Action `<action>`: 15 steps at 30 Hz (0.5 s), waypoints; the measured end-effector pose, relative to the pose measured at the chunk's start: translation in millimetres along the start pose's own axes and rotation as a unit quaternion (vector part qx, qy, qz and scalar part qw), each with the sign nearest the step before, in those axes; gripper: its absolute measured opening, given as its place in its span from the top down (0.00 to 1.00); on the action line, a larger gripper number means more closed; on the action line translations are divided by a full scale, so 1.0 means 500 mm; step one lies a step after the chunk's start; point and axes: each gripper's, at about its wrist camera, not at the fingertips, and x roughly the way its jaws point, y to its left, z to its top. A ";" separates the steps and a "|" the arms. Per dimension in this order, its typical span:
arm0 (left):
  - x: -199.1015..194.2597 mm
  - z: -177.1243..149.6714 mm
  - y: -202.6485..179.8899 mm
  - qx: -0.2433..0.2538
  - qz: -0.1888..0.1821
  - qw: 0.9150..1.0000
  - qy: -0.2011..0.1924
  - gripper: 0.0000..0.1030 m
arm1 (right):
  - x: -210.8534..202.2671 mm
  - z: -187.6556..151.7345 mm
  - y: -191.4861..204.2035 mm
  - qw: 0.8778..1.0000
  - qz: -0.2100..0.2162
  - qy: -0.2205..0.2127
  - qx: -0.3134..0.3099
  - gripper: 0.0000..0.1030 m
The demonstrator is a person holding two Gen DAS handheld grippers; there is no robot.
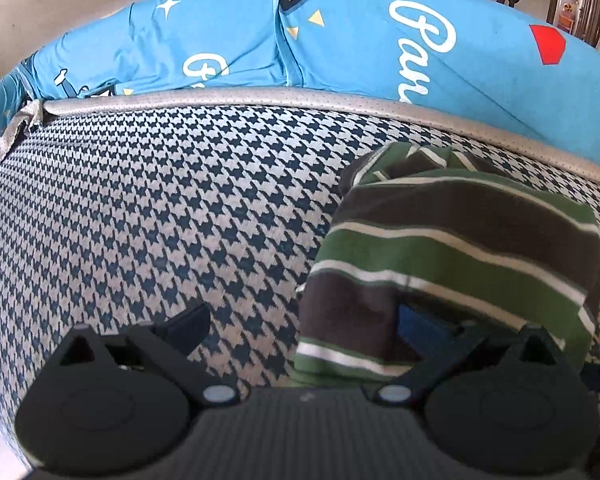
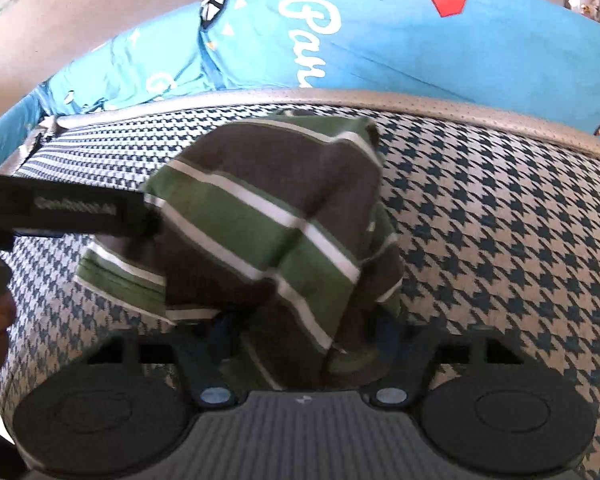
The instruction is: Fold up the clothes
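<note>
Striped shirt on houndstooth cushion | right fingers clamped on shirt | left fingers apart

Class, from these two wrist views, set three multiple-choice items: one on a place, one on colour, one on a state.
1. Where does the green, brown and white striped knit garment lie?
A. on the houndstooth-patterned cushion
B. on a wooden floor
C. in a basket

2. What colour is the printed fabric behind the cushion?
A. red
B. bright blue
C. black

3. How is the garment?
A. spread flat
B. hung up
C. bunched, partly folded

Answers:
1 A: houndstooth weave shows on all sides of it.
2 B: blue cloth with white lettering rises past the cushion's piped edge.
3 C: its stripes run at clashing angles over doubled layers.
</note>
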 end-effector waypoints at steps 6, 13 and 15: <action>-0.020 -0.004 0.004 -0.004 -0.022 1.000 -0.012 0.00 | -0.041 0.008 -0.011 0.999 -0.013 -0.042 0.014 0.80; -0.031 0.000 0.001 -0.009 -0.023 1.000 -0.020 0.00 | -0.107 0.020 -0.070 0.988 -0.111 -0.099 0.051 0.83; -0.033 0.001 -0.001 -0.009 -0.023 0.999 -0.020 0.00 | -0.123 0.020 -0.091 0.983 -0.131 -0.106 0.067 0.83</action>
